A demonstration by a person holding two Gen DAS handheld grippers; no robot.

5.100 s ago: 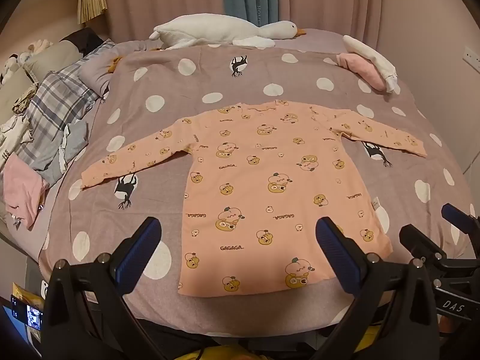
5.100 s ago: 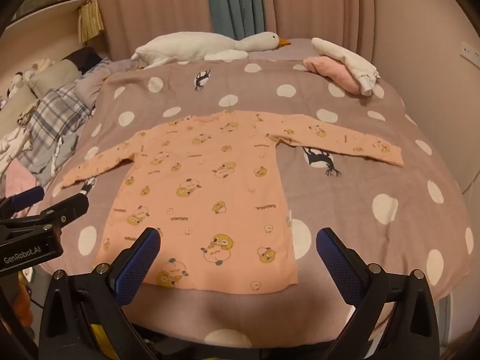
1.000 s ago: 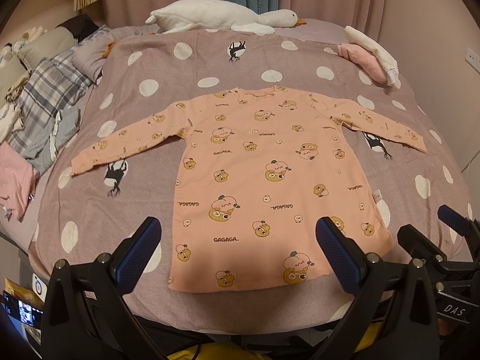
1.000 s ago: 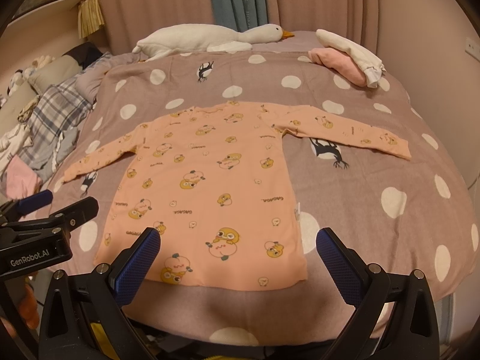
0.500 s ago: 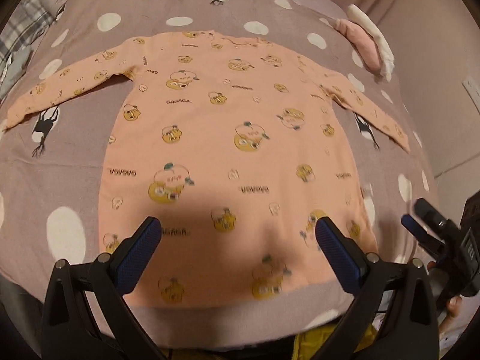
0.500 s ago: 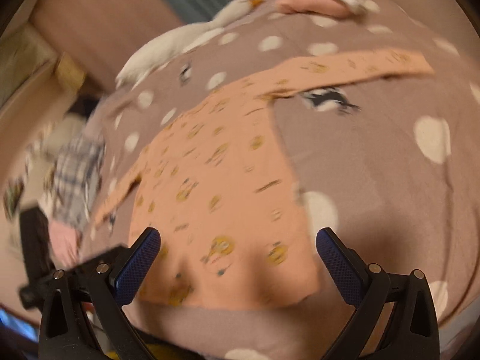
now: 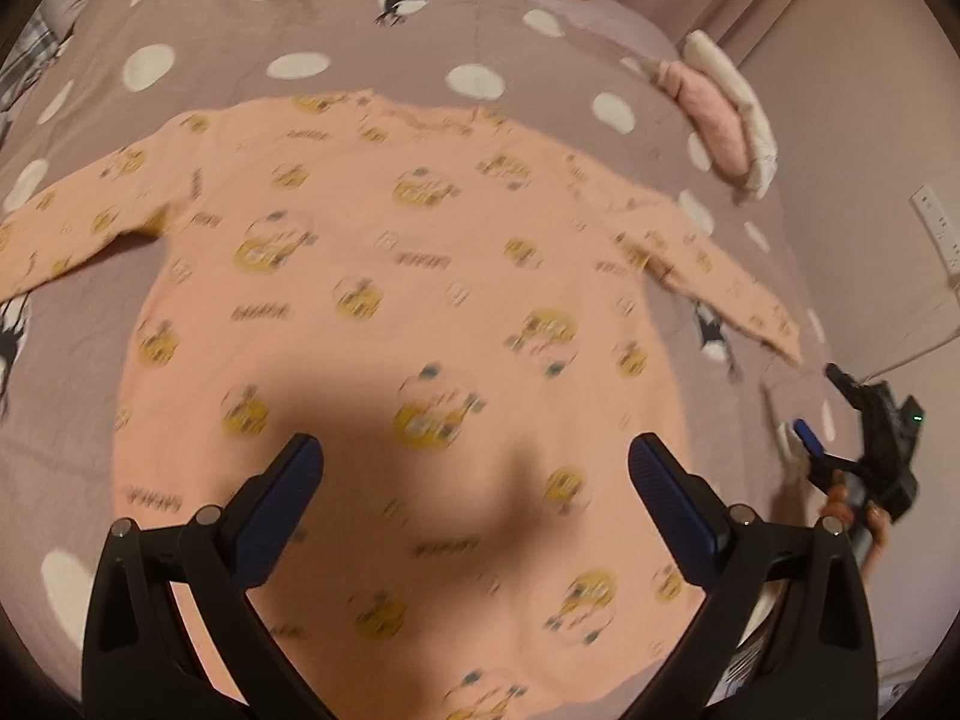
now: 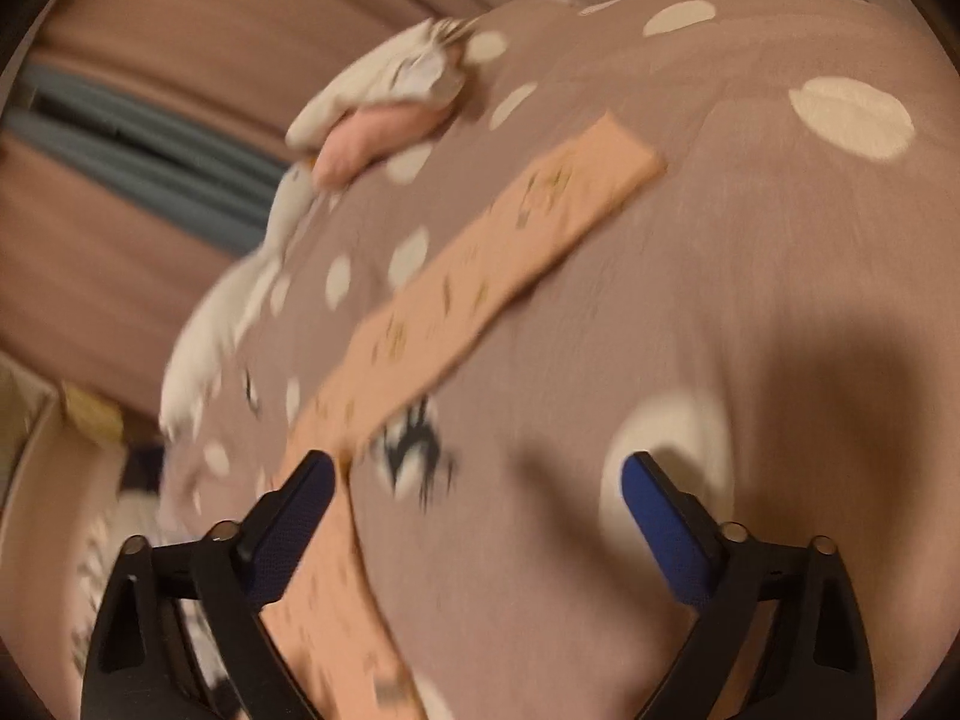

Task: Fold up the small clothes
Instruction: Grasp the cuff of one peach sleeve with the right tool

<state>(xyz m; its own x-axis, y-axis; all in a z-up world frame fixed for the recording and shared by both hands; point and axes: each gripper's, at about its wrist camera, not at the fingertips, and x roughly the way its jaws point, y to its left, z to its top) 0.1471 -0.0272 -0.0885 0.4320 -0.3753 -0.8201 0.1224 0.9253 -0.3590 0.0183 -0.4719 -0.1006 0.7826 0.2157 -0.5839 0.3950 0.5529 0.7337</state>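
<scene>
Left wrist view: the left gripper [image 7: 474, 474], jaws wide and empty, hovers above the peach shirt [image 7: 384, 312], spread flat on the bedspread [image 7: 360, 36] ready for folding. Only here appears the right gripper [image 7: 840, 420], beside the sleeve end.

Right wrist view: the right gripper [image 8: 474, 492], spread wide and empty, faces the right sleeve [image 8: 480, 276] just ahead-left; the shirt's body is unseen.

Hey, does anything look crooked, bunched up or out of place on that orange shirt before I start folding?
Nothing stands out. The orange long-sleeved shirt lies flat on the polka-dot bedspread, sleeves spread to either side. Both views are motion-blurred, so small wrinkles can't be ruled out. The left hand-held gripper and right hand-held gripper are open, holding nothing.
</scene>
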